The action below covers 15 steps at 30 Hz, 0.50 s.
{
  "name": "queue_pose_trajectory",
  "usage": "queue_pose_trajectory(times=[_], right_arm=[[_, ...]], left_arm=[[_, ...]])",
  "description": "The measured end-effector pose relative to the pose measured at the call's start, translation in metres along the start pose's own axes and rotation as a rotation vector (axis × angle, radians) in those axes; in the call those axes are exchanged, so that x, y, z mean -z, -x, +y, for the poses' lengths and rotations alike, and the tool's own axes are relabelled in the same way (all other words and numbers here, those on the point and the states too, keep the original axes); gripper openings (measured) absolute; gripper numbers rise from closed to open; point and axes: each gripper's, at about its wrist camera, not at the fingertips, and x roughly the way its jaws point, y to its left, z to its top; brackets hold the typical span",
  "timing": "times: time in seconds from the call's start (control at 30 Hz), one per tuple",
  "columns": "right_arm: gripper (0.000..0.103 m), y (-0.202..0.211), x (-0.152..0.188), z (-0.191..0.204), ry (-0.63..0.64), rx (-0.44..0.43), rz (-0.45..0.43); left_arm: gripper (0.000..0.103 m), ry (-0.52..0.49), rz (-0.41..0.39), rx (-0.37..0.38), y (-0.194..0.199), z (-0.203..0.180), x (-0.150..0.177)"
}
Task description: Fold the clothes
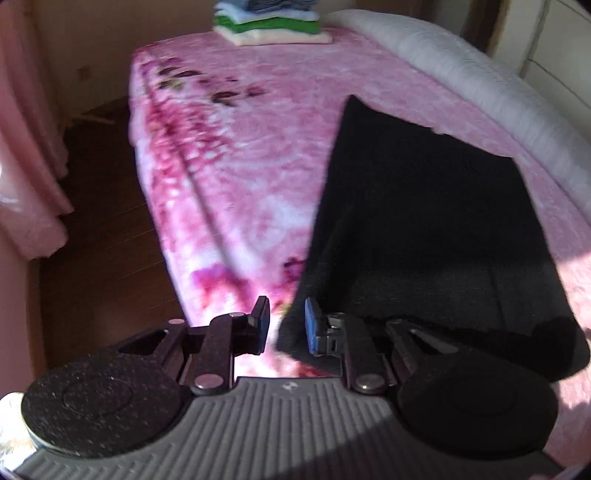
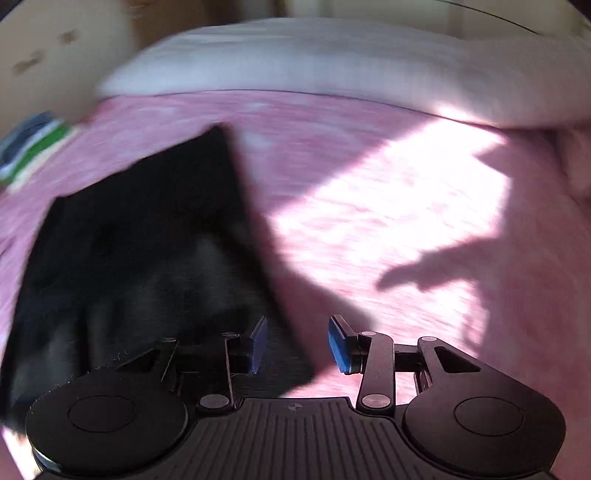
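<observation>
We see the black garment (image 1: 424, 221) lying flat on the pink floral blanket (image 1: 229, 155) that covers the bed, already folded to a rough rectangle, its near edge just under both tools. In the right wrist view the same black garment (image 2: 140, 240) fills the left half, sunlit blanket (image 2: 388, 206) to its right.

Left gripper (image 1: 286, 325): jaws parted with a narrow gap, blue pads bare. The garment's near left corner sits right at the gap, but we see no pinch and nothing gripped. Right gripper (image 2: 297, 345): jaws spread wider, the garment's right edge passing under the gap, pads not pressing on cloth.

Further out: a stack of folded clothes (image 1: 267, 22) at the far end of the bed, a white pillow (image 1: 461, 74) along the far right side, a pink curtain (image 1: 26, 166) and dark floor (image 1: 103, 229) at left.

Risks, as we judge them:
- Both views are blurred, so the edge position is uncertain; a close now could grab blanket pile along with the garment, or miss the corner.
- The left jaws are narrow and could ride over a doubled edge and catch only the top layer, opening the fold.
- Black fabric in shadow hides the layers, so a wrong edge is easily picked.
- Uneven lifting by the two tools would skew the next fold.
- A long carry to the stack could let a loosely held bundle unfold.
</observation>
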Motion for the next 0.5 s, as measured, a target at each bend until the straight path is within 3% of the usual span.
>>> queue_pose_trajectory(times=[0.1,0.2,0.3,0.43,0.5], right_arm=[[0.041,-0.014,0.013,0.035,0.179,-0.101,0.018],[0.041,-0.041,0.032,0.05,0.329,-0.116,0.047],[0.041,-0.052,0.051,0.028,0.472,-0.096,0.013],[0.035,-0.049,0.032,-0.003,0.464,-0.103,0.069],[0.035,-0.044,0.018,-0.001,0.439,-0.038,0.079]], left_arm=[[0.016,-0.137,0.014,0.098,-0.024,-0.025,0.0],[0.011,-0.271,0.034,0.047,-0.05,-0.025,0.008],[0.003,-0.279,0.016,0.067,-0.056,0.008,0.014],[0.003,-0.364,0.045,0.078,-0.048,0.009,0.001],[0.002,-0.363,0.037,0.106,-0.044,-0.005,-0.01]])
